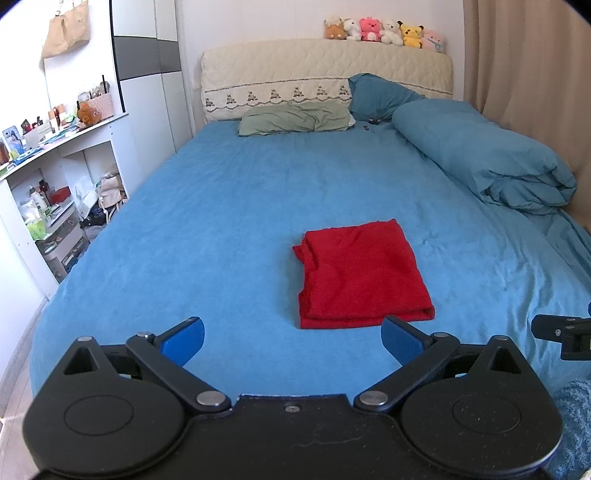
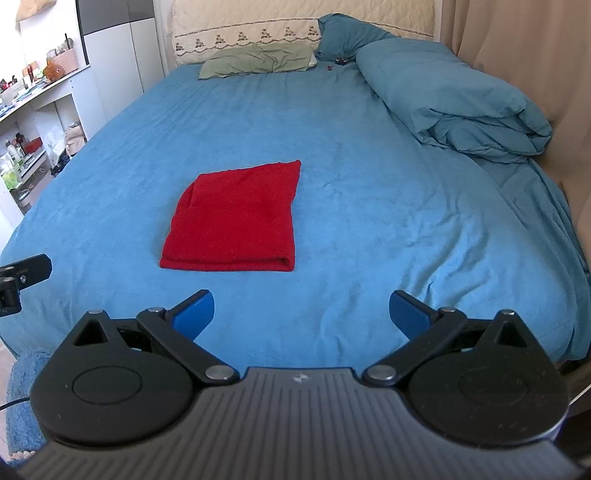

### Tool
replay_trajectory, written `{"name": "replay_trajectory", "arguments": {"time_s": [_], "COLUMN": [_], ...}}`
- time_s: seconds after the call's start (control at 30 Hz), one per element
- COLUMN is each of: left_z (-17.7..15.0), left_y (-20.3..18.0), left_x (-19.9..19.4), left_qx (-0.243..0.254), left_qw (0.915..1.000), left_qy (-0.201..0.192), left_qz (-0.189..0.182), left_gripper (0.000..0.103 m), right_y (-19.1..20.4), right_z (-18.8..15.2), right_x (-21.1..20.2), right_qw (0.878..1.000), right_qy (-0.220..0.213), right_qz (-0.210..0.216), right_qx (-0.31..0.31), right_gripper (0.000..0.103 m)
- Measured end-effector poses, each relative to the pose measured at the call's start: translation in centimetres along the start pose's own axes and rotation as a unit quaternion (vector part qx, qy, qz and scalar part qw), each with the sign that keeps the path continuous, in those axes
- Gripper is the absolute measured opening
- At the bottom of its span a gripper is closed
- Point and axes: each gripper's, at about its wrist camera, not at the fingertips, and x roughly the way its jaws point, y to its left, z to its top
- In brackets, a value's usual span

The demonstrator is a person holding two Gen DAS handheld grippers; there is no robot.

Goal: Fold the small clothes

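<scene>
I see the red cloth (image 1: 364, 275) lying folded into a neat rectangle on the blue bed (image 1: 207, 229), roughly in the middle of the near half, its thick folded edge facing me. My left gripper (image 1: 291, 341) sits just short of that edge with its blue pads spread wide apart, holding nothing. My right gripper (image 2: 302, 314) hangs over the bare sheet to the right of the cloth, also spread wide and empty; the cloth lies ahead and to its left. Neither gripper touches the fabric. Further back, a rolled blue duvet (image 1: 484, 158) lies along the right side of the bed, a green pillow (image 1: 295, 118) and a blue pillow (image 1: 378, 96) rest against the cream headboard (image 1: 325, 70), and a row of plush toys (image 1: 384, 31) lines its top. White shelves (image 1: 74, 155) full of small items stand on the left.
</scene>
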Motion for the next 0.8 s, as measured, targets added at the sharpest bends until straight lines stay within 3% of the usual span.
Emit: {"name": "replay_trajectory", "arguments": {"time_s": [0.8], "left_z": [0.50], "left_y": [0.35], "left_x": [-0.82], "left_qx": [-0.001], "left_qw": [0.9999], "left_qy": [-0.013], "left_qz": [-0.005], "left_gripper": [0.103], "right_y": [0.51], "right_z": [0.25], "right_x": [-0.38], "right_qw": [1.000], "right_qy": [-0.003], "right_qz": [0.005], "right_qx": [0.006], "right_gripper": [0.103]}}
